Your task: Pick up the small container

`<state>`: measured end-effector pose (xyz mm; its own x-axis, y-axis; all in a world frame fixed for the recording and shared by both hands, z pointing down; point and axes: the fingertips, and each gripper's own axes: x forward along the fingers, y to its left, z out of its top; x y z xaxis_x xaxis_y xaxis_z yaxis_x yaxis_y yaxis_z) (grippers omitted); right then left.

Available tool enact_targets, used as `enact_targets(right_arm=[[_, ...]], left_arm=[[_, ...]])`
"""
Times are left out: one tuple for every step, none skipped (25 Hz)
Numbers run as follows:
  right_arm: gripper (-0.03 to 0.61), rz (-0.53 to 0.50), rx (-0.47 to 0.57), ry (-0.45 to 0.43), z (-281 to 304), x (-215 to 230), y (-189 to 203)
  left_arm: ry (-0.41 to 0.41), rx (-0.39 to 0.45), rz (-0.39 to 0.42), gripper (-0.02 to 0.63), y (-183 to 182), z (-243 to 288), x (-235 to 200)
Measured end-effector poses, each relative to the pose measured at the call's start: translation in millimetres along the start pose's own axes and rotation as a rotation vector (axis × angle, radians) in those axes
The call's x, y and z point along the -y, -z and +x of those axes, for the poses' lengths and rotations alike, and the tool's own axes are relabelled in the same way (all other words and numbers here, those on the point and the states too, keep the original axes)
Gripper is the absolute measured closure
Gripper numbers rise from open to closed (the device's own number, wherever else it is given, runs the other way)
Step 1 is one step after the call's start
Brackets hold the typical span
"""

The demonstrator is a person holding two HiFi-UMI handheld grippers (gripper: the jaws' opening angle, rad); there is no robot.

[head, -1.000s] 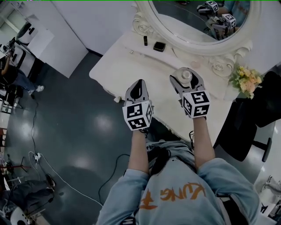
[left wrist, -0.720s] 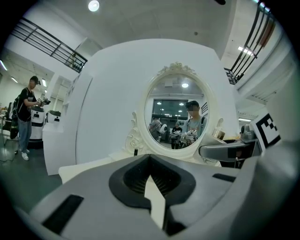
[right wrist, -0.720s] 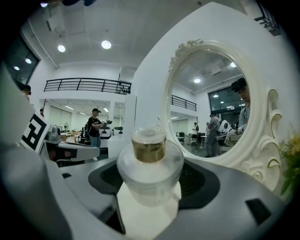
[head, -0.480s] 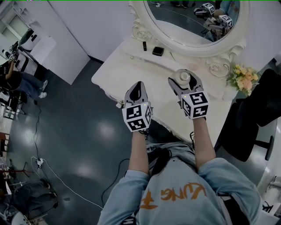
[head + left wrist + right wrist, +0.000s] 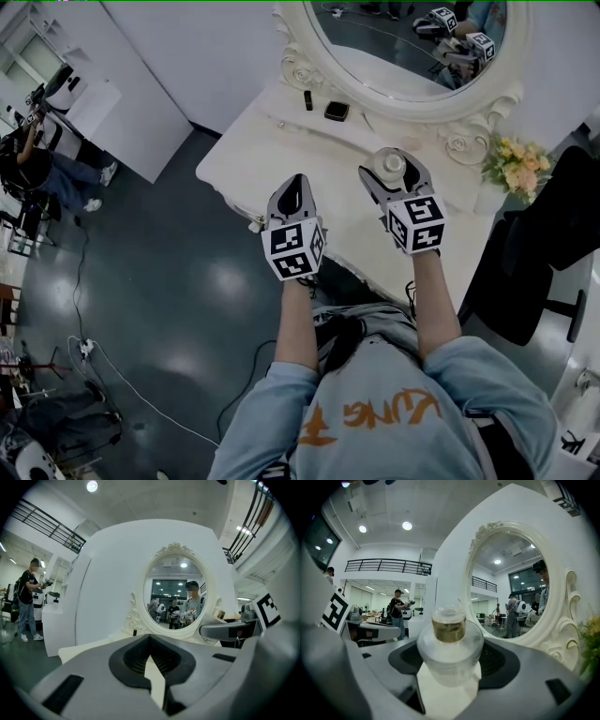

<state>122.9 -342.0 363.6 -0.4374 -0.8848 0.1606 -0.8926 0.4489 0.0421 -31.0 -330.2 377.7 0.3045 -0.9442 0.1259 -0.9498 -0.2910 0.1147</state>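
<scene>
The small container, a clear round jar with a gold-brown cap, sits between the jaws of my right gripper over the white vanity table. In the right gripper view both jaws press its sides, so my right gripper is shut on it. I cannot tell whether it rests on the table or hangs above it. My left gripper hovers at the table's near edge, to the left. Its jaws meet with nothing between them in the left gripper view.
An oval mirror in an ornate white frame stands at the back. A black compact and a small dark bottle lie below it. Flowers and a black chair are at the right. A person stands far left.
The view has shifted slightly. Both grippers keep nearly the same place, the right one still holding the container. The person at far left has moved.
</scene>
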Motion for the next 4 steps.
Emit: enact_targets(right_arm=[[0.241,0.001,0.001,-0.001,-0.2,0.0,-0.2],[0.241,0.001,0.002,-0.002,-0.5,0.1,-0.4],[0.241,0.001,0.003,-0.002,-0.8,0.2,-0.7],[0.241,0.001,0.004,-0.003,-1.1,0.3,-1.0]], left_arm=[[-0.001,0.0,0.0,0.595,-0.1,-0.1,0.0],[-0.002,0.0,0.001,0.595,-0.4,-0.2,-0.1],[-0.003,0.0,0.002,0.595,-0.7,-0.3,-0.3],[-0.004,0.0,0.003,0.595,-1.1,-0.4,-0.4]])
